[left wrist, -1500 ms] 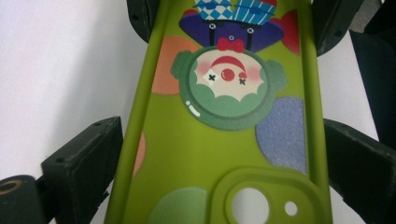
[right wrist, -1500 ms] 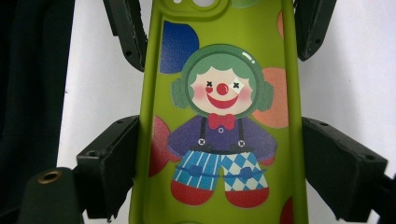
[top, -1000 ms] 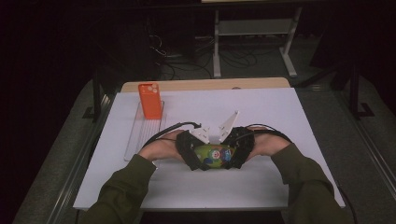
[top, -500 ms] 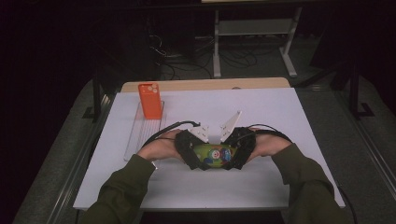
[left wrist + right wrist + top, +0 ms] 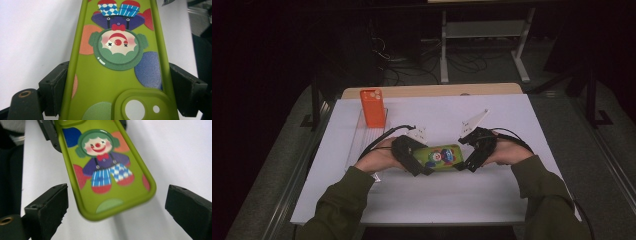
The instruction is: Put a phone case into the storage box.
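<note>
**A:** Starting at the left of the desk (image 5: 492,105), what stands there?

**B:** An orange phone (image 5: 372,108), propped upright at the far end of a clear tray (image 5: 357,145). My guess is it waits there for a case.

**A:** And the left hand-held gripper (image 5: 419,167)?

**B:** Clamped on the green phone case (image 5: 441,156). In the left gripper view both jaws press the case's long edges near the camera cut-out (image 5: 140,107), so the case (image 5: 117,62) is carried from that end, clown print up.

**A:** Where is the case, then?

**B:** Near the middle of the desk, between the two tools, held just above the white surface as far as I can judge.

**A:** The right hand-held gripper (image 5: 468,161)?

**B:** Jaws apart. In the right gripper view they stand wide on either side of the case's bottom end (image 5: 105,175), touching neither edge. I'd say it is lined up to take or steady that end.

**A:** Anything hard to make out?

**B:** Whether the case is empty: its inner side faces down. The tray's outline is faint, and beyond the desk the room is too dark to read.
</note>
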Tool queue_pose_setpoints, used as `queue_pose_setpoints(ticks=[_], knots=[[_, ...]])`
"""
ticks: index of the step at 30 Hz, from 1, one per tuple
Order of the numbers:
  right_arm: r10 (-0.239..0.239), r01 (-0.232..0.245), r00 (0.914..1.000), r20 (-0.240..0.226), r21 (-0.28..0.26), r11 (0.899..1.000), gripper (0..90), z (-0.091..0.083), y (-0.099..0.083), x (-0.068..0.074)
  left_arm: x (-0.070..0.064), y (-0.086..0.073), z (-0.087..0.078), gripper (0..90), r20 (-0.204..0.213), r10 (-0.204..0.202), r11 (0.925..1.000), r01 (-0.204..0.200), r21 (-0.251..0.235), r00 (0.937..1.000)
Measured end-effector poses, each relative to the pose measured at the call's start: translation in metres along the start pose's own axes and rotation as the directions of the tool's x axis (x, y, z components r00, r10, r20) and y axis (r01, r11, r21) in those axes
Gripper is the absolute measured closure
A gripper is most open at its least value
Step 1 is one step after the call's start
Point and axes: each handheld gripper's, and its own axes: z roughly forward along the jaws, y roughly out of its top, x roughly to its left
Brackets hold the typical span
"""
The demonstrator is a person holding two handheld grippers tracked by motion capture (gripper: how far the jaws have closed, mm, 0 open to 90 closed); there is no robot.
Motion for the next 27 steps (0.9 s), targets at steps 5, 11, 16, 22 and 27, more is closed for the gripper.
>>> queue_pose_setpoints(ticks=[5, 11, 16, 22, 27], knots=[[0.113, -0.111, 0.9924, 0.049, -0.046, 0.993, 3.4, -0.003, -0.009, -0.001, 0.003, 0.000, -0.003, 15.0, -0.064, -0.098, 0.9952, 0.098, -0.011, 0.9931], [0.270, -0.263, 0.9602, 0.070, -0.095, 0.960, 3.6, -0.001, -0.018, 0.004, 0.006, -0.001, -0.001, 15.0, -0.116, -0.190, 0.9818, 0.189, -0.018, 0.9750], [0.317, -0.303, 0.9391, 0.134, -0.115, 0.946, 4.6, 0.004, -0.027, 0.008, 0.007, -0.001, 0.003, 15.0, -0.140, -0.219, 0.9756, 0.219, -0.016, 0.9655], [0.390, -0.366, 0.9055, 0.167, -0.158, 0.917, 1.8, 0.009, -0.037, 0.014, 0.007, 0.001, 0.004, 14.9, -0.145, -0.213, 0.9768, 0.214, -0.008, 0.9663], [0.426, -0.388, 0.8774, 0.221, -0.196, 0.901, 1.4, 0.011, -0.044, 0.020, 0.008, 0.000, 0.004, 14.9, -0.161, -0.217, 0.9757, 0.219, -0.004, 0.9628]])
